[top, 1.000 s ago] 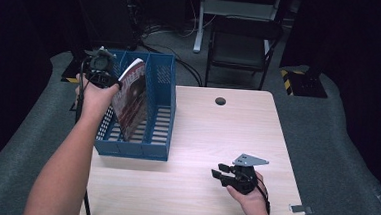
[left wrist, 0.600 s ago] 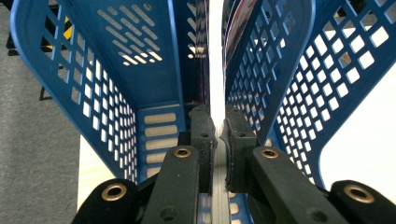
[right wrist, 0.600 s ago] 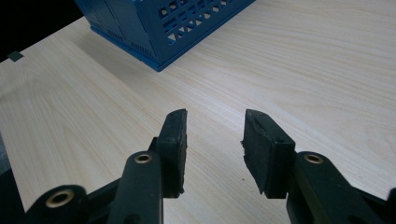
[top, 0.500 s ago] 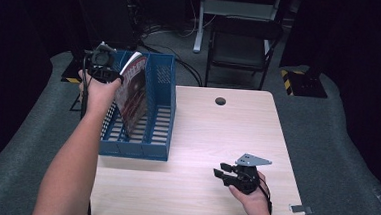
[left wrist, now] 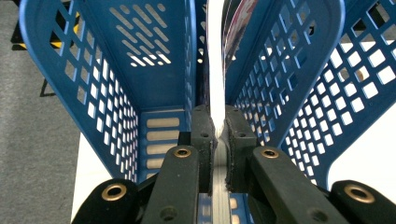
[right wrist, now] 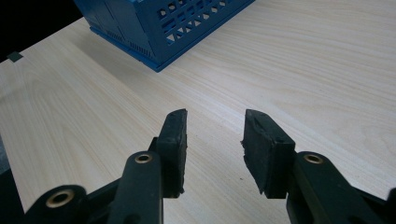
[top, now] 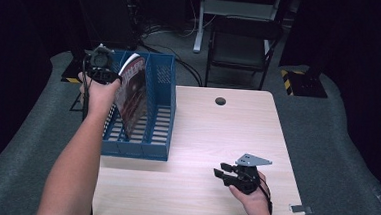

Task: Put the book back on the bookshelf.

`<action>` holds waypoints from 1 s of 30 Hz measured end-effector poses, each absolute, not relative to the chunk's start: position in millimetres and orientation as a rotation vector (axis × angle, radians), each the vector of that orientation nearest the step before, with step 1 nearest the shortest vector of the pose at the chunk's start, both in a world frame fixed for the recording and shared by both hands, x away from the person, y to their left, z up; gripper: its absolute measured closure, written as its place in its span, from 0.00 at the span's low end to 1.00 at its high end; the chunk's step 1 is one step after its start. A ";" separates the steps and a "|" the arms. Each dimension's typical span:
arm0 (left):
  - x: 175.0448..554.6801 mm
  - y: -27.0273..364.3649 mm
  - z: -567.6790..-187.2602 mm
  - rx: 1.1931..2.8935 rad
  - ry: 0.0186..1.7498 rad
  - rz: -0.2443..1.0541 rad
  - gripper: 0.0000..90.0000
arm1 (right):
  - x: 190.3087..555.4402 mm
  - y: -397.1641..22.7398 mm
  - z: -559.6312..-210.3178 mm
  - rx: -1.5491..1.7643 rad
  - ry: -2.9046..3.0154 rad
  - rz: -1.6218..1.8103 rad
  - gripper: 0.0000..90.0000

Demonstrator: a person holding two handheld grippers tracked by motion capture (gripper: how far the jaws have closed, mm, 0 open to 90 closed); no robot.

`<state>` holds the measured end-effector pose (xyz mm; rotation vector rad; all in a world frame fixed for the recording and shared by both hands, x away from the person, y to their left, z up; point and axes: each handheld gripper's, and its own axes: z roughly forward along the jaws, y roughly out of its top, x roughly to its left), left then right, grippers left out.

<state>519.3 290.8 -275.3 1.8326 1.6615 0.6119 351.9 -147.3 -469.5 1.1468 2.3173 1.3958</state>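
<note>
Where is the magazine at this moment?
In the high view the magazine stands tilted in the blue file rack at the table's left side, between its dividers. The left gripper clamps its top edge.

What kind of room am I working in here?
Probably a lab or recording workspace: a bare wooden table on grey carpet, dark surroundings, loose cables and a black folding chair behind, and a blue file rack holding a magazine.
</note>
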 end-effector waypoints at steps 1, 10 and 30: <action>519.0 291.1 -275.9 1.827 1.661 0.617 0.94 | 351.9 -147.3 -469.4 1.149 2.319 1.395 0.66; 518.6 284.3 -288.0 1.885 1.654 0.624 0.68 | 351.8 -146.4 -469.2 1.138 2.316 1.397 0.66; 509.0 283.7 -287.7 1.872 1.627 0.555 0.47 | 352.4 -147.5 -470.3 1.144 2.312 1.398 0.66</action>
